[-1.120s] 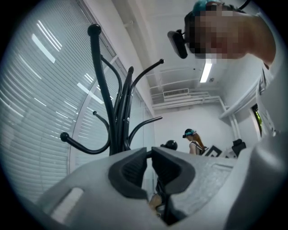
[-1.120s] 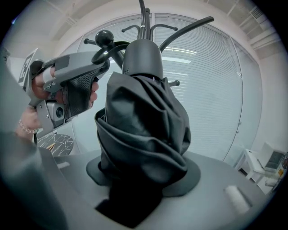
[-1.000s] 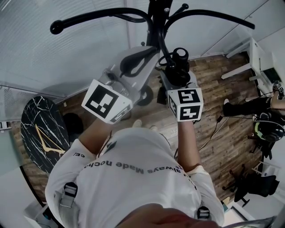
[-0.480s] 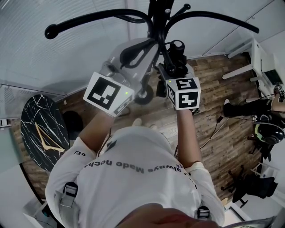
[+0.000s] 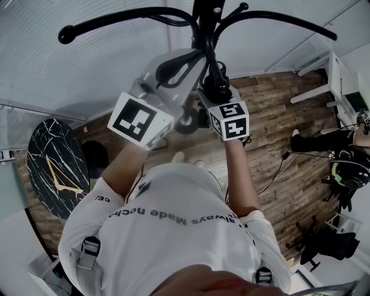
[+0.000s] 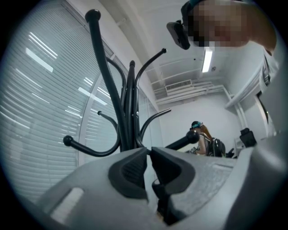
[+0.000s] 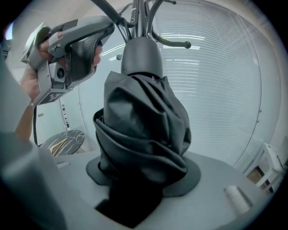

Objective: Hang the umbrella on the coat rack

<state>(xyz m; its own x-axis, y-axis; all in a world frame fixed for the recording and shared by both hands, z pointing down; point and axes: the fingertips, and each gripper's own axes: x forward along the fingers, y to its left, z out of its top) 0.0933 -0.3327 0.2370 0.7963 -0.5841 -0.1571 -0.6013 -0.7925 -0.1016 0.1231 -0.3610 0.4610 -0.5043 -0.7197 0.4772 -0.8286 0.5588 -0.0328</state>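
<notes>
A folded black umbrella (image 5: 218, 87) stands upright in my right gripper (image 5: 214, 98), which is shut on its bunched fabric (image 7: 144, 134). Its grey rounded end (image 7: 141, 56) points up at the black coat rack (image 5: 202, 17), just under the curved arms (image 7: 171, 42). My left gripper (image 5: 193, 58) is held level beside the umbrella, close to the rack's pole (image 6: 128, 112). Its jaws (image 6: 148, 150) are closed together, with a thin dark thing low between them that I cannot make out. A hand holds that left gripper (image 7: 67, 49).
Window blinds (image 6: 40, 90) stand right behind the rack. A round black marble table (image 5: 52, 173) is on the wooden floor at the left. At the right are a white desk (image 5: 335, 81), cables and a seated person (image 5: 347, 139).
My right gripper has sunk with the umbrella and drawn in towards the rack's pole. The left gripper has hardly moved.
</notes>
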